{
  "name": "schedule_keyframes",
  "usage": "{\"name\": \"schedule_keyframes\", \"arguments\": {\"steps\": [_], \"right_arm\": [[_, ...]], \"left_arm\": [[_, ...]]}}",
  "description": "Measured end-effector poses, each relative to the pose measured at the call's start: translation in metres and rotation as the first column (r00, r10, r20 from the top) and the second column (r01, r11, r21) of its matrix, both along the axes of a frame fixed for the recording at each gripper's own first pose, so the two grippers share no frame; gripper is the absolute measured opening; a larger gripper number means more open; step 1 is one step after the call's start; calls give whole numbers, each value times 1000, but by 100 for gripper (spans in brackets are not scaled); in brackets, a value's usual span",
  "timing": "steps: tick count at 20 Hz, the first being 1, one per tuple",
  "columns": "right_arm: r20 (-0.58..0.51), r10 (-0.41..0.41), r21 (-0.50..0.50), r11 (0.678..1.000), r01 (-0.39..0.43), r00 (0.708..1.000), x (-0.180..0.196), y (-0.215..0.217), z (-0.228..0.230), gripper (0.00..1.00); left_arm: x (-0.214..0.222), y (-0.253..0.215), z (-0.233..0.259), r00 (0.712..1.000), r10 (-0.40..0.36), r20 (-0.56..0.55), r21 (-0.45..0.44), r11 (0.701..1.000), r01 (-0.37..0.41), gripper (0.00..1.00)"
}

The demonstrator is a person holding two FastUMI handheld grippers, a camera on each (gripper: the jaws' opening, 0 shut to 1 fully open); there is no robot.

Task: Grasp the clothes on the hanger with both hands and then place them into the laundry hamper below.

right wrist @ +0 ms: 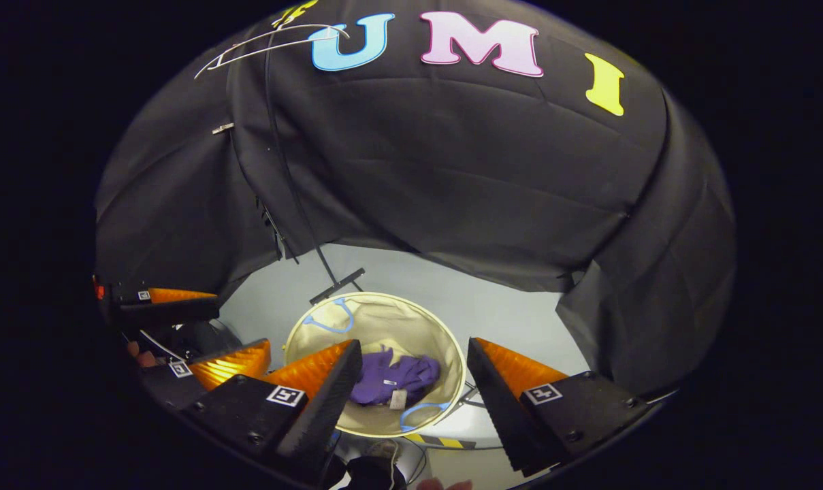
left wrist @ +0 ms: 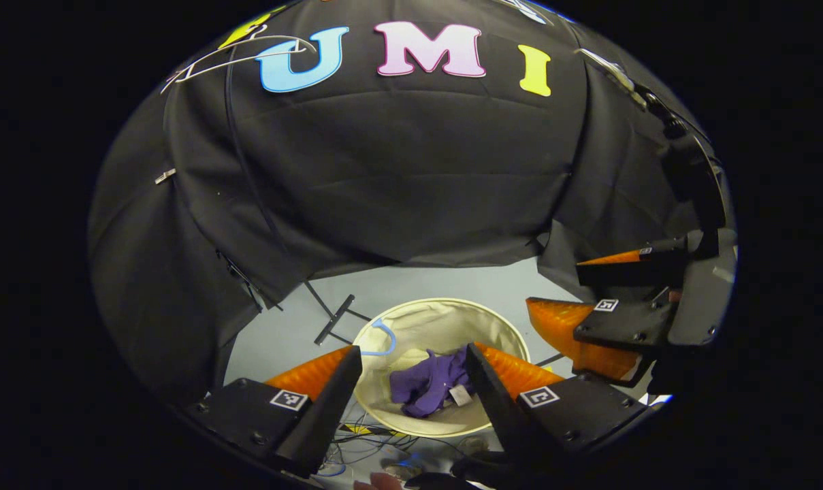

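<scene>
Left claw [left wrist: 413,371]: fingers spread wide, nothing between them, held above the laundry hamper [left wrist: 513,333] and pointing down toward it. Right claw [right wrist: 414,367]: likewise spread wide and empty, also above the hamper [right wrist: 452,347]. In the left gripper view the right claw [left wrist: 554,289] appears at the right edge, both fingers apart, just beside and slightly higher than the left one. In the right gripper view the left claw [right wrist: 210,327] appears at the lower left, fingers apart, with part of a hand [right wrist: 137,352] behind it. The clothes [left wrist: 428,384], a crumpled purple garment with a small pale tag, lie inside the round cream hamper on its bottom; the same garment [right wrist: 394,378] lies in the same place in the right gripper view, touched by neither claw. Blue handle loops [right wrist: 329,316] sit on the hamper's rim. The hamper stands on a pale grey floor [left wrist: 295,333] beside the black foot of a stand [left wrist: 335,318]. A bare wire hanger [left wrist: 237,56] hangs high at the upper left against the black cloth wall [left wrist: 411,170]; the hanger [right wrist: 271,42] carries no garment. Loose cables [left wrist: 370,439] lie on the floor near the hamper's front edge.
</scene>
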State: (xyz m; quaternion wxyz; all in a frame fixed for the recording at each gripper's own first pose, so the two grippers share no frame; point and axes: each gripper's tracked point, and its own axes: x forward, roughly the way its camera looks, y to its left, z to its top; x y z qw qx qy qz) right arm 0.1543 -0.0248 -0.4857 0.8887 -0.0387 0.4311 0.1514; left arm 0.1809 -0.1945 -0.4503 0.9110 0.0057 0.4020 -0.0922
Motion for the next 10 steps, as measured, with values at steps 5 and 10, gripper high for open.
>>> {"name": "schedule_keyframes", "arguments": {"steps": [5, 10], "right_arm": [[103, -63, 15, 998, 62, 993, -7, -9, 53, 100], [240, -122, 41, 993, 115, 963, -6, -10, 131, 100]], "left_arm": [[-12, 12, 40, 999, 4, 41, -33, 999, -3, 97], [-13, 32, 117, 982, 7, 188, -65, 998, 5, 97]]}}
